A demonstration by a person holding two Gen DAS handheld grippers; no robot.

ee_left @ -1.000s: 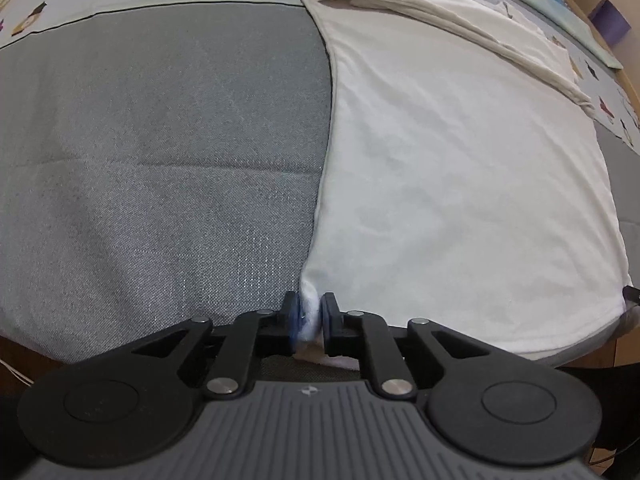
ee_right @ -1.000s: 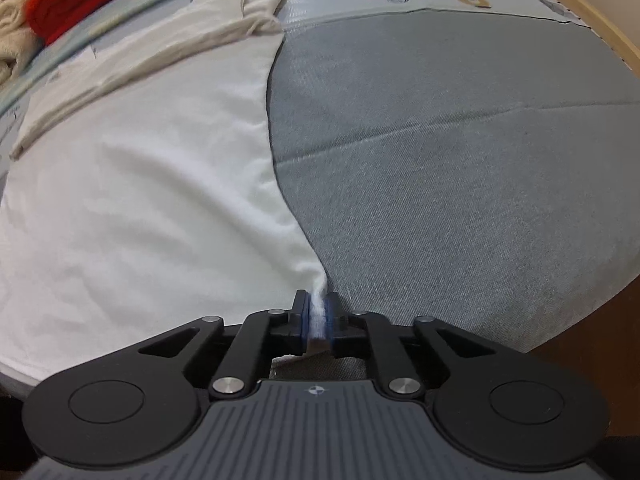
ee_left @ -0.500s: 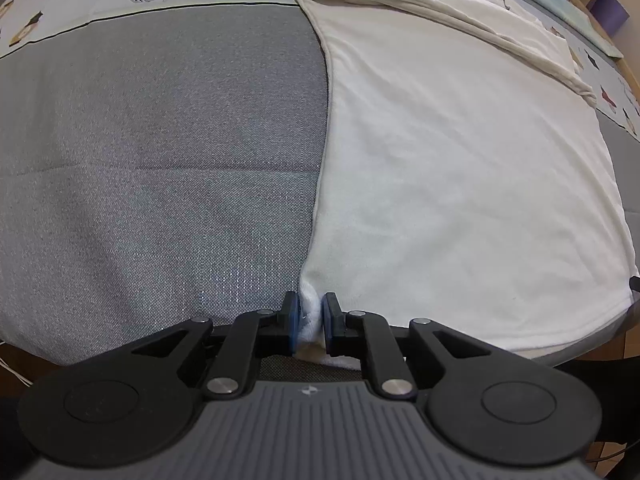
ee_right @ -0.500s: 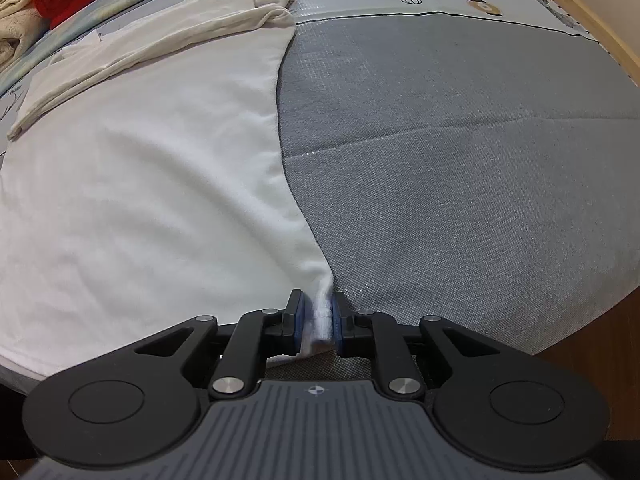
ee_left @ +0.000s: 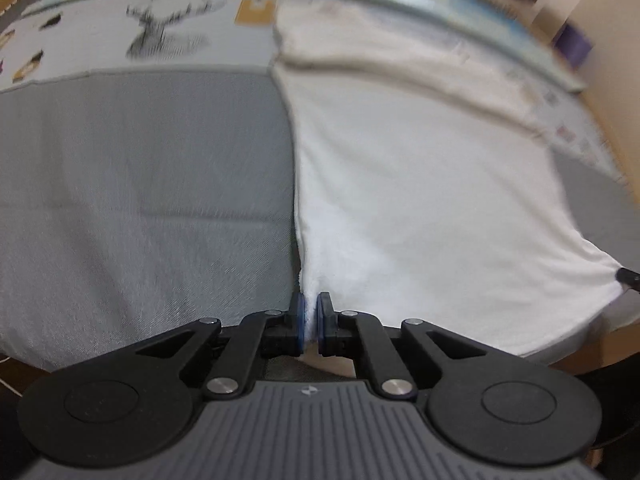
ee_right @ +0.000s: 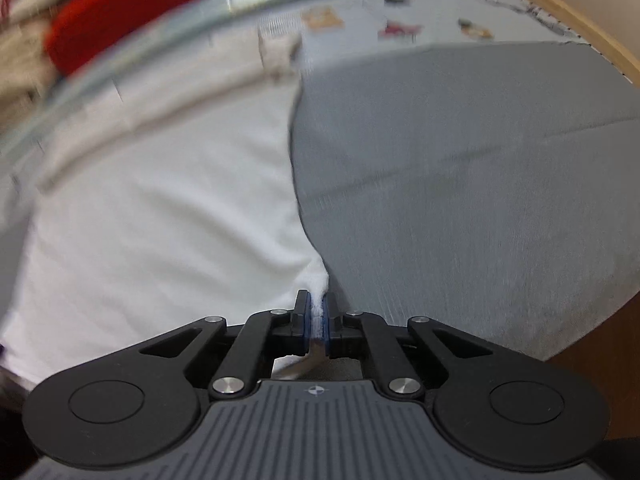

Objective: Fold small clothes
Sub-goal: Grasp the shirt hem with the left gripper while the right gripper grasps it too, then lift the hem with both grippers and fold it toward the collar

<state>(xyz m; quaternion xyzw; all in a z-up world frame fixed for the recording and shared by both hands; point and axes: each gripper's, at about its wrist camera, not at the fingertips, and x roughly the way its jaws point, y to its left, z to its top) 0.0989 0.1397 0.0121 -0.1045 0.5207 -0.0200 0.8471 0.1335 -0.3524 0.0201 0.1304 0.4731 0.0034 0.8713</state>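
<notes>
In the left wrist view, the left claw (ee_left: 310,320) is pinching the near left corner of the white garment (ee_left: 420,200), which spreads away to the right over a grey cloth (ee_left: 140,180). A printed sheet (ee_left: 160,36) lies beyond it.

In the right wrist view, the right claw (ee_right: 317,322) is pinching the garment's (ee_right: 160,220) near right corner. The grey cloth (ee_right: 480,180) fills the right. A red bundle (ee_right: 120,4) sits far left.

blur: far prints (ee_left: 168,36) unreadable | red fabric (ee_right: 120,12) smeared, cut by top edge
</notes>
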